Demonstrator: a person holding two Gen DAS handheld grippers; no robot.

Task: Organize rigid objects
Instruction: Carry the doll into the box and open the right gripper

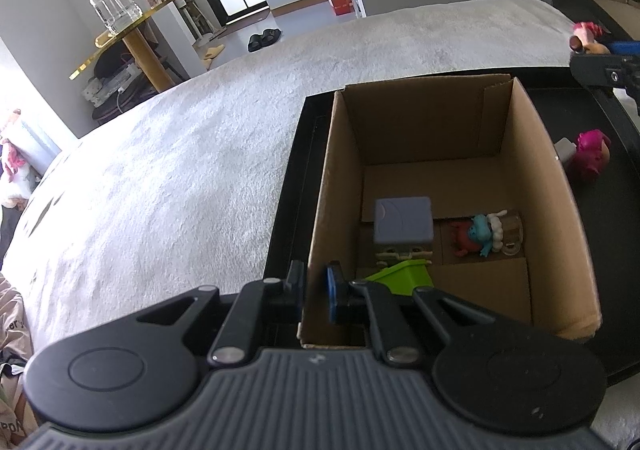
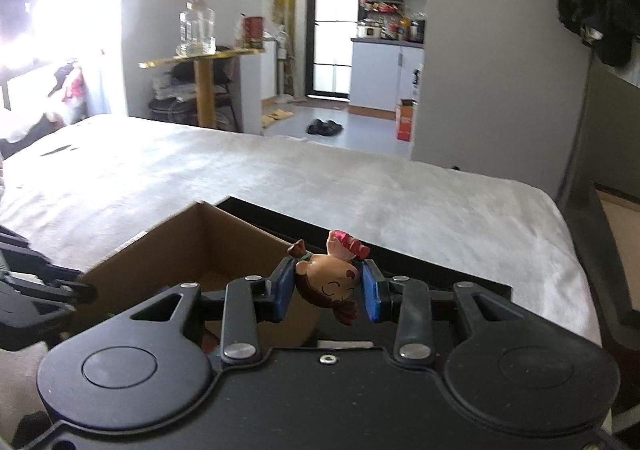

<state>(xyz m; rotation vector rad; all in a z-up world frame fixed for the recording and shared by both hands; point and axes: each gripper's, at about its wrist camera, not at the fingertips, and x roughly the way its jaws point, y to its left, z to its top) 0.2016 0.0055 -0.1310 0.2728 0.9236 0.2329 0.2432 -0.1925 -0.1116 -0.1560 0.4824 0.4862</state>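
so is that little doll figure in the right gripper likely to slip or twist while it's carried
Probably rigid: the doll figure keeps its shape between the right gripper pads. It may pivot, since only its rounded, glossy head is pinched. It looks small and likely light.

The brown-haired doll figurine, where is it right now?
In the right wrist view, the doll figurine is clamped sideways in the right gripper, raised beside the cardboard box.

A bed (image 1: 180, 169) under a white fuzzy blanket carries a black tray (image 1: 600, 121) directly on it
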